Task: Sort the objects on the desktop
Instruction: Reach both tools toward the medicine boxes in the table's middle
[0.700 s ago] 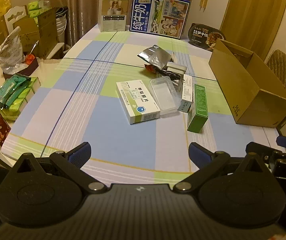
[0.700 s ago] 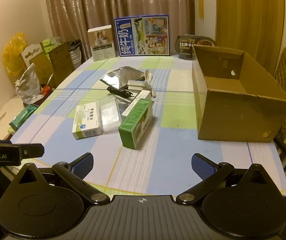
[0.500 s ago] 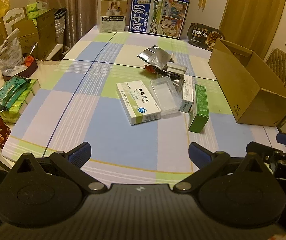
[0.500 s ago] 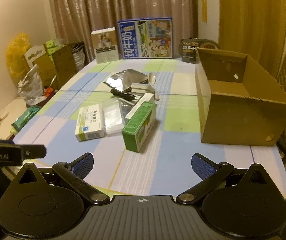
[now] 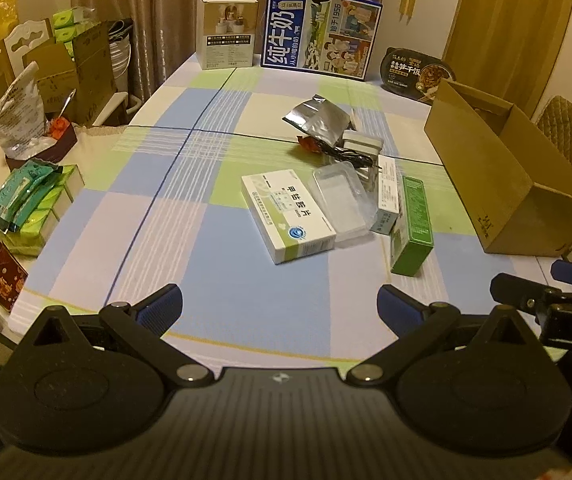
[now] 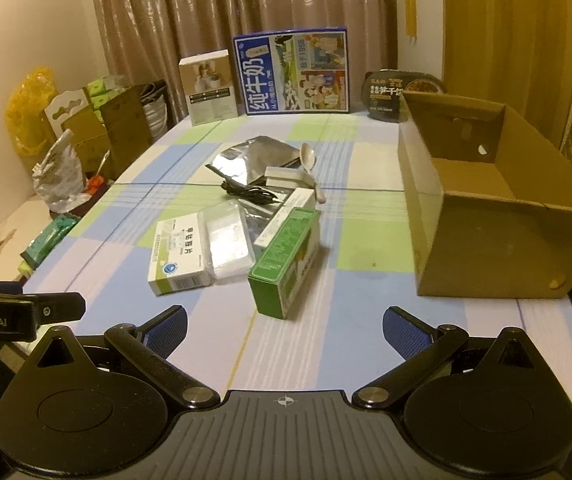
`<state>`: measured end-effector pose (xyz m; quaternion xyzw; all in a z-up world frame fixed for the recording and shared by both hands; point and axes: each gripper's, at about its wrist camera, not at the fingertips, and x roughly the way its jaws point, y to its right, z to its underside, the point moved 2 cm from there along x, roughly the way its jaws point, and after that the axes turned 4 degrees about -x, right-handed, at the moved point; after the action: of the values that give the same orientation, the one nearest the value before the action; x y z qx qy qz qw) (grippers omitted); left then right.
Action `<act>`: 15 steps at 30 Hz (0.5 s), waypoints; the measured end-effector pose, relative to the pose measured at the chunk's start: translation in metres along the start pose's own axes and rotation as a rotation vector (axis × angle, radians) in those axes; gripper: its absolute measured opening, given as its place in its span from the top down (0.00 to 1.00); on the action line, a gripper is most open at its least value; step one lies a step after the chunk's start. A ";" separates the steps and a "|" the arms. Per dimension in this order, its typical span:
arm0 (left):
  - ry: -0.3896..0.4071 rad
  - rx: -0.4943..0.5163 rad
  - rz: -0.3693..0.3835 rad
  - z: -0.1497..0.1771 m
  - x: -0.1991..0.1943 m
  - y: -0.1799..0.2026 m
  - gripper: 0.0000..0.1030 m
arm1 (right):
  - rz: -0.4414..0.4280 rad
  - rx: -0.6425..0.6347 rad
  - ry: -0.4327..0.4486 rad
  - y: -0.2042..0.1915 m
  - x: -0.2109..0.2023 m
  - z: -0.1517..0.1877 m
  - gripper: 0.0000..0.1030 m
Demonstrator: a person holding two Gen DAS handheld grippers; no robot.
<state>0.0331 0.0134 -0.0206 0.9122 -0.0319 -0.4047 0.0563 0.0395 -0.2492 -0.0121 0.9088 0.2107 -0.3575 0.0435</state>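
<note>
Both my jaws wide apart, nothing held. Green box (image 6: 284, 262) nearest at 12 o'clock; I'd grab across narrow sides, then cardboard box (image 6: 498, 216) at 2 o'clock.

Tablecloth (image 5: 214, 264): check of pale blue, lime green, lilac and cream, thin white stripes, dark blue lines, yellow line near the front edge. Pill box (image 5: 286, 216) white with green band and blue round logo, carton (image 6: 286, 260) green, tray (image 6: 226, 240) clear, pouch (image 6: 254, 156) silver, cable (image 6: 246, 190) black, spoon (image 6: 309, 160) white, cardboard box (image 6: 486, 216) plain brown. Milk box (image 6: 292, 72) blue with white lettering, bowl (image 6: 402, 92) black, curtain (image 6: 206, 12) brown, gripper pads (image 6: 170, 326) blue on black.
</note>
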 end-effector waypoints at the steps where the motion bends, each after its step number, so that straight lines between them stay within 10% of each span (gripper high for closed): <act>1: 0.000 0.002 -0.004 -0.002 0.002 0.000 0.01 | -0.001 -0.002 -0.001 0.000 0.002 -0.001 0.02; 15: -0.028 0.015 -0.022 -0.019 0.045 -0.008 0.01 | -0.020 -0.008 -0.019 -0.002 0.054 -0.017 0.03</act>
<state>0.0774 0.0178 -0.0416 0.9072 -0.0260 -0.4176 0.0446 0.0847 -0.2241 -0.0356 0.9030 0.2207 -0.3657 0.0459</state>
